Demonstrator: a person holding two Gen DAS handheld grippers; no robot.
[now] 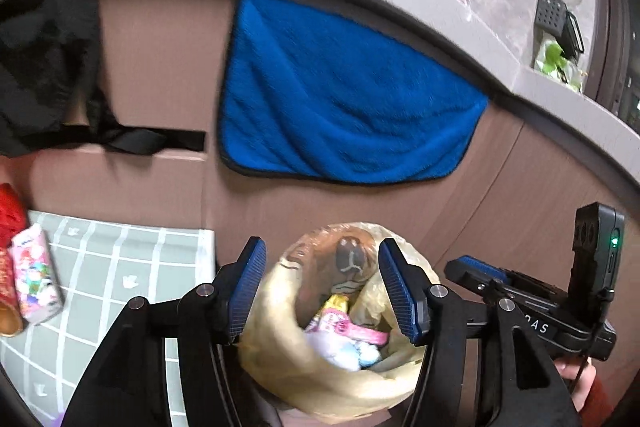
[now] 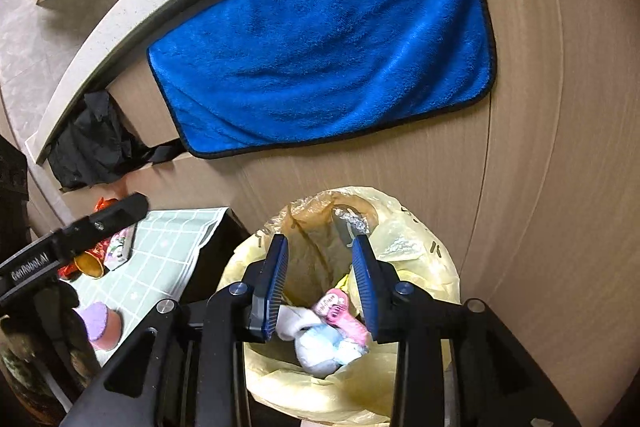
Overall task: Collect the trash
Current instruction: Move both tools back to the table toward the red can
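Left wrist view looks down between the left gripper point(image 1: 322, 287), jaws apart and empty, into a yellow bag point(image 1: 280, 359) holding pink and white wrappers point(image 1: 344, 339). Beside it, the right gripper point(image 2: 322, 287) hangs over the same bag, jaws apart, gripping nothing. More wrappers point(image 1: 34, 275) lie on the checked mat point(image 1: 120, 267). Beyond hangs a blue towel point(image 1: 340, 87).

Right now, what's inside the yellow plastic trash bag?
In the yellow plastic trash bag: a pink printed wrapper, crumpled white and pale-blue tissue and a brown film liner. Anything beneath that top layer is covered. Both grippers hang over it, empty.
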